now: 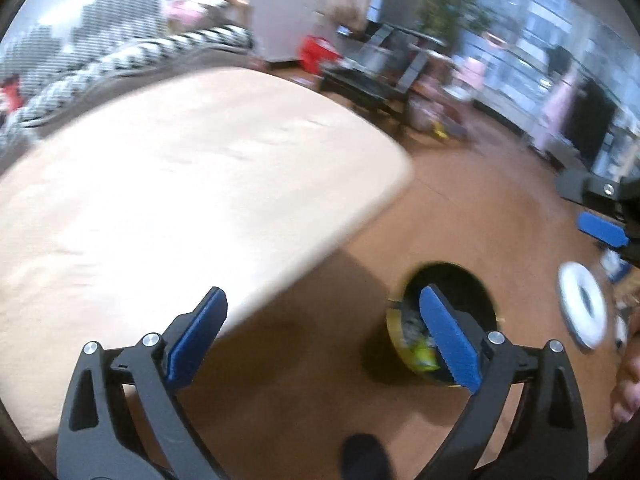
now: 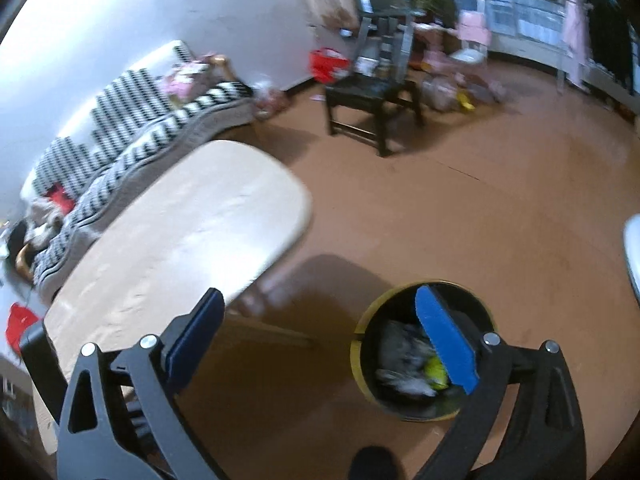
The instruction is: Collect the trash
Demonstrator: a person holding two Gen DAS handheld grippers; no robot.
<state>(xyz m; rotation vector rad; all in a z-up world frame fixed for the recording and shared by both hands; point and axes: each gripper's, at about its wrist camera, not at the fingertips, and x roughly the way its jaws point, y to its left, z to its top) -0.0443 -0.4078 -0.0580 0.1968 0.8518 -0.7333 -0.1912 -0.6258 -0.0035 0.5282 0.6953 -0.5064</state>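
Note:
A round yellow trash bin [image 1: 404, 340] stands on the brown floor beside the table; it also shows in the right wrist view [image 2: 362, 344]. It holds grey crumpled trash [image 2: 400, 356] and a yellow-green piece [image 2: 436, 372]. My left gripper [image 1: 320, 340] is open and empty, above the table's edge and the bin. My right gripper [image 2: 320, 340] is open and empty, above the floor just left of the bin. The other gripper's blue pad [image 1: 602, 229] shows at the right of the left wrist view.
A light wooden table [image 2: 192, 224] stretches to the left. A black-and-white patterned sofa [image 2: 132, 128] runs behind it. A dark chair [image 2: 372, 92] stands farther back, with a red basket [image 2: 326, 62] and toys near the windows. A white ring-shaped object [image 1: 582, 312] is at the right.

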